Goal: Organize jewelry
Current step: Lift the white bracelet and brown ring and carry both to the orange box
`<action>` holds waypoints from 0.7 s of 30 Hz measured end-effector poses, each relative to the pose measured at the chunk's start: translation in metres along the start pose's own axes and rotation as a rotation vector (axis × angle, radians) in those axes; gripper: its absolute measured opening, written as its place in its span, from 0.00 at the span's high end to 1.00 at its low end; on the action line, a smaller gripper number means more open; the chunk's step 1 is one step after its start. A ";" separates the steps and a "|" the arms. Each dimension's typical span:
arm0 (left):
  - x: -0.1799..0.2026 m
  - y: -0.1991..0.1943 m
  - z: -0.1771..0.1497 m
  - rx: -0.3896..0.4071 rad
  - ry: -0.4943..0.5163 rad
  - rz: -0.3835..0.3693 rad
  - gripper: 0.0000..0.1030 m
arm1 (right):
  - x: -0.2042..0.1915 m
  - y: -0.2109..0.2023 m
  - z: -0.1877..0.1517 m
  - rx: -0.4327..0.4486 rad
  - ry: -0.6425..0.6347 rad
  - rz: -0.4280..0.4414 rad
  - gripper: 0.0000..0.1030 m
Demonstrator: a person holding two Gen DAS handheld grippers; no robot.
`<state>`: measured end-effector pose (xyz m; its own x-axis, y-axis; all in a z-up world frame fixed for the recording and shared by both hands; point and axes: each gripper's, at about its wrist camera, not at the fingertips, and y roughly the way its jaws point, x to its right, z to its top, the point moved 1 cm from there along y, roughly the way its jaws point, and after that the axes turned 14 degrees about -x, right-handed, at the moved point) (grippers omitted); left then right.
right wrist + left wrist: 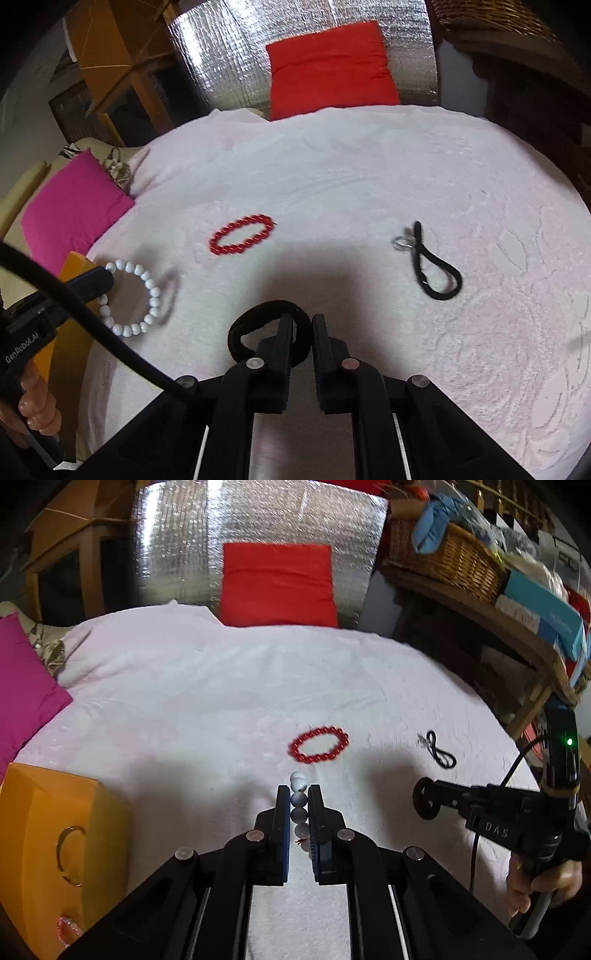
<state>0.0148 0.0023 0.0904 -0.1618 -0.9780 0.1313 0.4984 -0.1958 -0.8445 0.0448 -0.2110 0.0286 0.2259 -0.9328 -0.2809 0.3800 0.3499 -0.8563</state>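
My left gripper (299,794) is shut on a white bead bracelet (298,783), which also shows hanging from it in the right wrist view (147,286), above the cloth. My right gripper (303,325) is shut on a black hair tie (242,325); it shows from the side in the left wrist view (424,803). A red bead bracelet (318,744) lies on the white cloth ahead, also in the right wrist view (242,234). A black cord with a clear ring (434,260) lies to the right, also in the left wrist view (437,751).
An orange box (55,834) with a ring handle stands at the left, a small red item (66,928) by its base. A pink cushion (74,206) lies at the left, a red cushion (279,585) at the back, a shelf with a wicker basket (450,559) at the right.
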 end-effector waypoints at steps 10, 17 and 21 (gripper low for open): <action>-0.028 -0.042 -0.014 0.080 -0.053 0.013 0.91 | -0.042 -0.008 -0.001 0.053 -0.042 0.078 0.89; -0.053 -0.082 -0.034 0.152 -0.107 0.031 0.91 | -0.085 -0.010 -0.002 0.067 -0.086 0.145 0.89; -0.074 -0.110 -0.051 0.200 -0.150 0.048 0.91 | -0.119 -0.015 0.000 0.080 -0.136 0.174 0.89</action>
<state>-0.0720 0.0998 0.1472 -0.0131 -0.9832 0.1822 0.6635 -0.1449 -0.7340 0.0123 -0.1052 0.0753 0.4111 -0.8392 -0.3561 0.3928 0.5156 -0.7615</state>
